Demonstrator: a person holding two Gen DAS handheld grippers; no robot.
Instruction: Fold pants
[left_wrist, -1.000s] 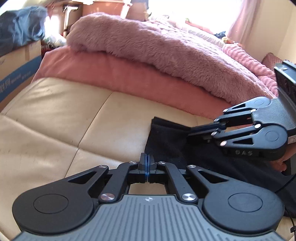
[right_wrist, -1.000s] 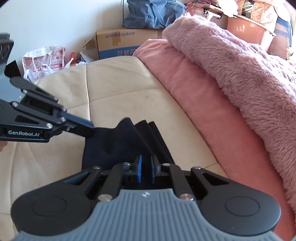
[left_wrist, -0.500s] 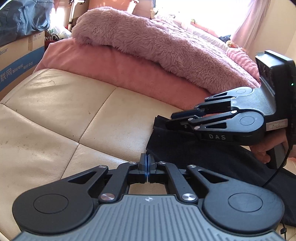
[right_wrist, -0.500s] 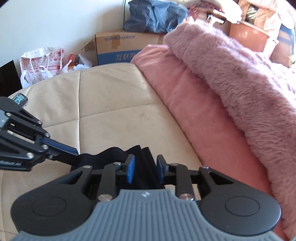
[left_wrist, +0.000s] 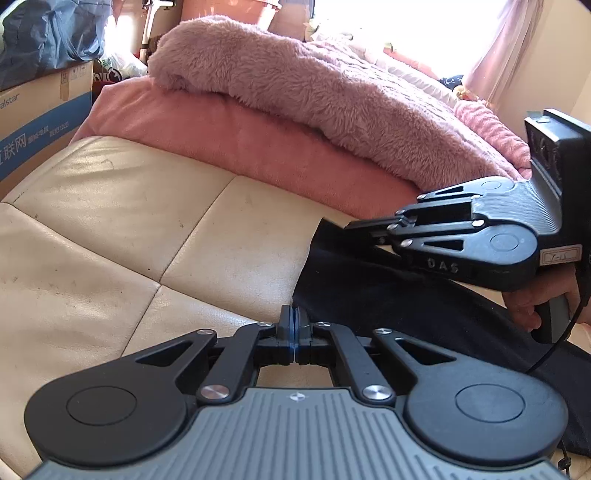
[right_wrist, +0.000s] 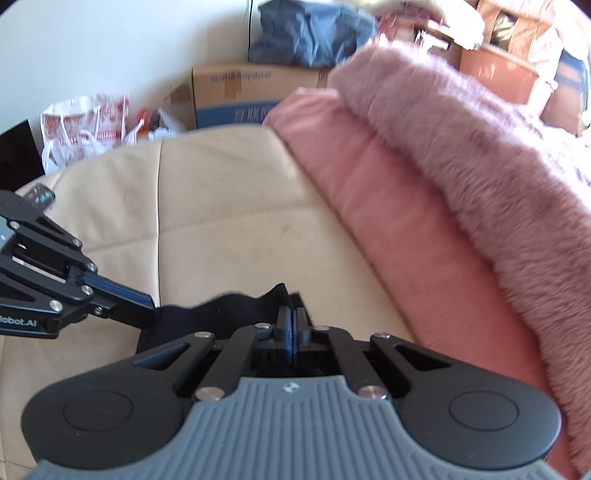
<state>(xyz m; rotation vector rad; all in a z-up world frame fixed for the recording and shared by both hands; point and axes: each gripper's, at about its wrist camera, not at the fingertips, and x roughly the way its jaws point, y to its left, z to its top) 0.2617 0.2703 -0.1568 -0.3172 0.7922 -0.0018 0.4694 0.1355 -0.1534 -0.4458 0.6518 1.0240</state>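
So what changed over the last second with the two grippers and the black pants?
The right gripper, jaws parted half a second ago, has shut on the far edge of the black pants. The left gripper stayed shut on the near corner throughout. The pants remain on the beige cushion, beside the pink blankets.

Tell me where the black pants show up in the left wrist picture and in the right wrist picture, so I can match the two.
Left wrist view: the black fabric pants lie at right of centre on the cream leather cushion, running to the right edge.
Right wrist view: the pants sit low in the centre, just ahead of this camera's own tongs.
Shared landmark: the fluffy pink blanket, upper centre in the left view, upper right in the right view.
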